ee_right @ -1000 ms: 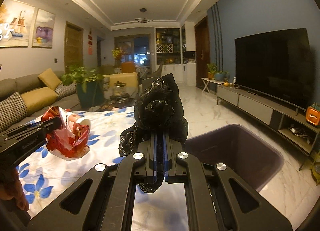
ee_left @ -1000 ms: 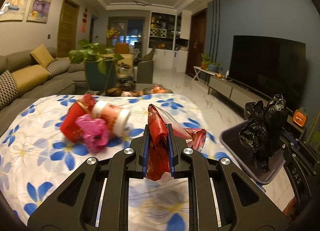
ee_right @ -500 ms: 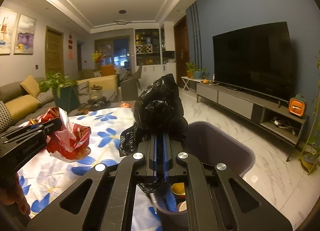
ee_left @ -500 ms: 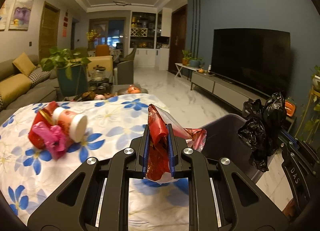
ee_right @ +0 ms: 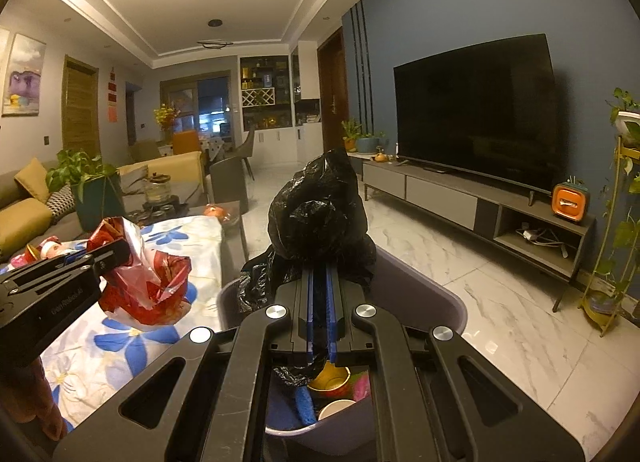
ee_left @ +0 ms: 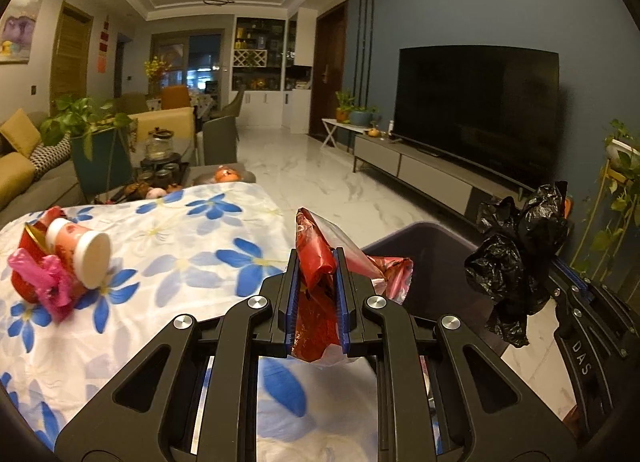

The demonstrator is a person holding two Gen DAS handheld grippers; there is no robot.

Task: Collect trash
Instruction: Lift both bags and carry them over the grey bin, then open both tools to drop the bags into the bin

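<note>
The left gripper (ee_left: 317, 262) is clamped on a crumpled red wrapper (ee_left: 320, 290), whose foil and clear plastic bulge out above and to the right of its blue-lined fingers (ee_left: 291, 294). Seen from the right wrist camera, this gripper (ee_right: 120, 258) holds the wrapper (ee_right: 150, 286) over the edge of the table (ee_right: 132, 342), which is covered with a white cloth printed with blue flowers.

The right gripper (ee_right: 319, 274) is pressed shut on a black plastic bag (ee_right: 318, 214), which bunches up ahead of its fingertips and hangs down on both sides. In the left wrist view the same bag (ee_left: 516, 262) sits well to the right of the left gripper, gripped by the right gripper (ee_left: 576, 286).

Directly under and ahead of the right gripper stands a dark bin (ee_right: 424, 294), just beside the table. Below the right gripper's fingers the bin shows some trash: a yellow cup-like item (ee_right: 330, 376), a pale cup (ee_right: 336, 408) and something blue (ee_right: 304, 402). From the left wrist camera the bin's rim (ee_left: 416, 230) lies just right of the wrapper.

Far to the left of the left gripper, on the tablecloth (ee_left: 180, 254), lies a pile of trash: a white-capped bottle (ee_left: 82, 248) on its side, resting on red packaging (ee_left: 28, 258) with a pink bag (ee_left: 52, 286) in front.
</note>
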